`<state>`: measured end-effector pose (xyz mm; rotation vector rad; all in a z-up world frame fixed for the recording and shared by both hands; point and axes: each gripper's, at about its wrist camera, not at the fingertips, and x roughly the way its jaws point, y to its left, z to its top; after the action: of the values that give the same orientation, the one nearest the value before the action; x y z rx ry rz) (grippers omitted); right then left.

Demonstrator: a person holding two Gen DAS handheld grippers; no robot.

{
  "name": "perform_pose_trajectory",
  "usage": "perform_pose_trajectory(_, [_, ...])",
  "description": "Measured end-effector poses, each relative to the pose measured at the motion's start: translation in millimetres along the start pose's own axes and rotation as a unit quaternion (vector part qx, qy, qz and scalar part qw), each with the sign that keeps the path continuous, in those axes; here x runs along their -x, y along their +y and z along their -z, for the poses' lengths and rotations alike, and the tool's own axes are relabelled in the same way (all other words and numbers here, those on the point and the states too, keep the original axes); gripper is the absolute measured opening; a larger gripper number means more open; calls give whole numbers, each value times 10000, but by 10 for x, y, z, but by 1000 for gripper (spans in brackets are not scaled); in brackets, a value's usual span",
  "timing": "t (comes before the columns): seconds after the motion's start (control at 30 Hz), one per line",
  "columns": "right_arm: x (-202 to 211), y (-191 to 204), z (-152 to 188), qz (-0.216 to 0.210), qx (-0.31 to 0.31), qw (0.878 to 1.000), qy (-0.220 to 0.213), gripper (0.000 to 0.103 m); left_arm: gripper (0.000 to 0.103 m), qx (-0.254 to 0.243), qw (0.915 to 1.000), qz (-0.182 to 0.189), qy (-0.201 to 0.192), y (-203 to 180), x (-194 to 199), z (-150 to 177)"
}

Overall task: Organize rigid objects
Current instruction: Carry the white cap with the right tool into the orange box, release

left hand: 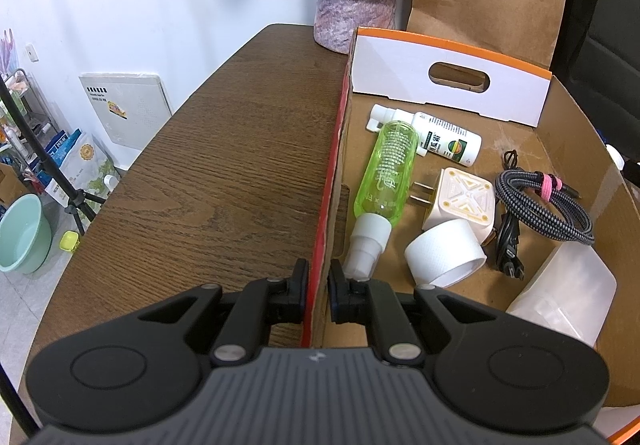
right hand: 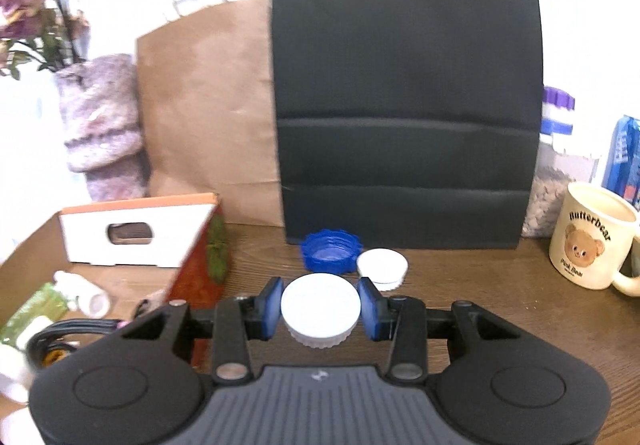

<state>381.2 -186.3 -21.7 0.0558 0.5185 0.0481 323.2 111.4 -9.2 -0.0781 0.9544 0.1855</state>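
Observation:
My left gripper is shut on the near left wall of the cardboard box, one finger outside and one inside. In the box lie a green spray bottle, a white medicine bottle, a white plug adapter, a white tape roll, a braided cable and a frosted plastic container. My right gripper is shut on a large white lid just above the wooden table. A blue cap and a small white lid lie behind it. The box sits at the left in the right wrist view.
A black paper bag and a brown paper bag stand at the back. A stone-look vase stands behind the box. A bear mug and a jar are at the right. The bare wooden tabletop lies left of the box.

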Motion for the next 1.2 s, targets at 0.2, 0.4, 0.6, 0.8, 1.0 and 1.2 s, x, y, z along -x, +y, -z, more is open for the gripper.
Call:
perform_pose_trajectory(0.2, [316, 157, -31, -197, 148, 9994, -231, 39, 11, 65, 10000, 62, 24, 27, -5, -6])
perform_pose_trajectory(0.4, [631, 404, -25, -450, 334, 9977, -392, 39, 11, 107, 9999, 95, 46, 41, -9, -9])
perform_pose_trajectory(0.6, [861, 726, 14, -767, 574, 9944, -448, 39, 11, 125, 9999, 85, 47, 48, -14, -17])
perform_pose_trajectory(0.8, [903, 1056, 81, -1082, 766, 9905, -362, 39, 11, 127, 9999, 74, 40, 48, -11, -11])
perform_pose_trajectory(1.0, [847, 1299, 138, -1223, 907, 9881, -227, 39, 11, 121, 9999, 49, 27, 39, -5, -7])
perform_pose_trajectory(1.2, [757, 1343, 126, -1192, 857, 9891, -85, 39, 11, 114, 9999, 51, 12, 35, 2, -5])
